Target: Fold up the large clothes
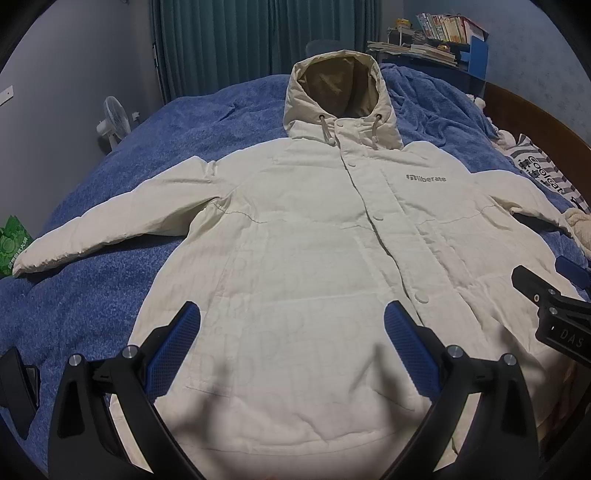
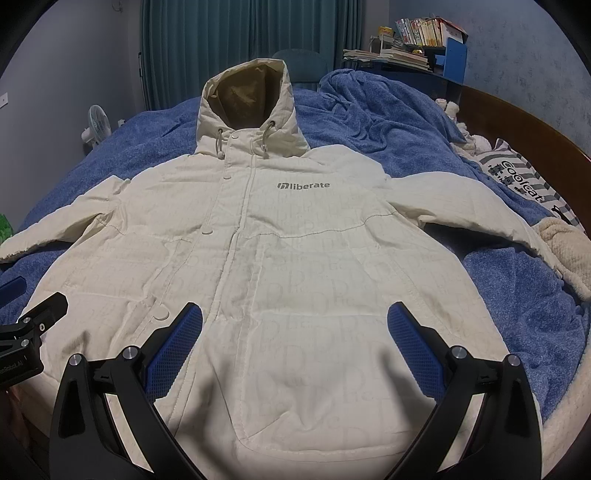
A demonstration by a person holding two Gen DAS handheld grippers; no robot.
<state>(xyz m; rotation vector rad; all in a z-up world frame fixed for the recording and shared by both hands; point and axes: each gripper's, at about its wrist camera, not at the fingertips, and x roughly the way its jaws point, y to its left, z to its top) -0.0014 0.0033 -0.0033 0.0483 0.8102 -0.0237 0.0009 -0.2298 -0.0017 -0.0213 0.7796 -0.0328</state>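
A cream hooded jacket lies front side up on a blue blanket, snapped shut, both sleeves spread out sideways, hood pointing away. Grey lettering sits on its chest. My left gripper hovers open over the jacket's lower left half, nothing between its blue pads. My right gripper hovers open over the lower right half, also holding nothing. Each gripper shows at the edge of the other's view: the right gripper and the left gripper.
The blue blanket covers the bed and is bunched at the far right. A striped pillow and a cream fuzzy item lie by the wooden bed frame. A fan, curtains and a book shelf stand behind.
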